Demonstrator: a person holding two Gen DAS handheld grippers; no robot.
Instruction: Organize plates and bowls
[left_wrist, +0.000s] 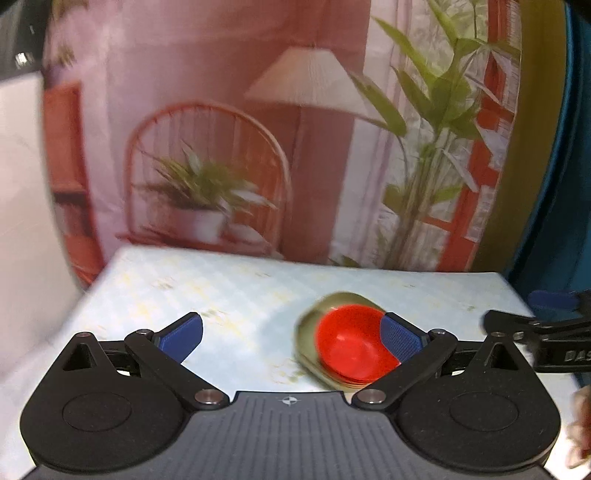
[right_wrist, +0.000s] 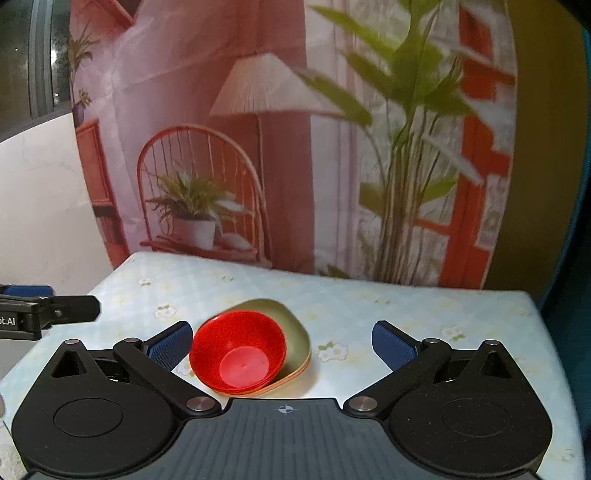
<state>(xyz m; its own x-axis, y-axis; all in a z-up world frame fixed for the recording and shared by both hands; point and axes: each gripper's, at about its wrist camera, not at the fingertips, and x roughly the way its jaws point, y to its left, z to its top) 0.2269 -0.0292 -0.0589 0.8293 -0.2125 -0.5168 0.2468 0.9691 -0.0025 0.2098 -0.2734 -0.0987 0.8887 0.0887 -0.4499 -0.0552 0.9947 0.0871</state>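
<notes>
Plainly, both sets of tongs stand spread wide and hold nothing. The left tongs (left_wrist: 291, 334) have blue ribbed pads, and their right pad (left_wrist: 400, 338) covers the right edge of the red bowl (left_wrist: 351, 347) in that view; whether it touches is unclear. The right tongs (right_wrist: 282, 345) frame the same bowl between their pads, with the left pad (right_wrist: 170, 345) just beside the bowl's rim and the right pad well apart from it.

That red bowl is glossy, round and shallow, with a flat circular bottom that shows a lighter red. Thin red rims show beneath its near edge, so it appears to top a small nested stack. It sits tilted inside an olive-green dish (right_wrist: 291, 325) with rounded corners, whose near edge shows an orange layer beneath. The whole pile rests on the surface (right_wrist: 369, 302), which wears a pale blue checked cloth printed with small flowers; it lies toward the near side, roughly central.

Behind the far edge hangs a printed backdrop (right_wrist: 258, 129) showing a lamp, a chair, potted plants and a red window frame. The left view is blurred.
</notes>
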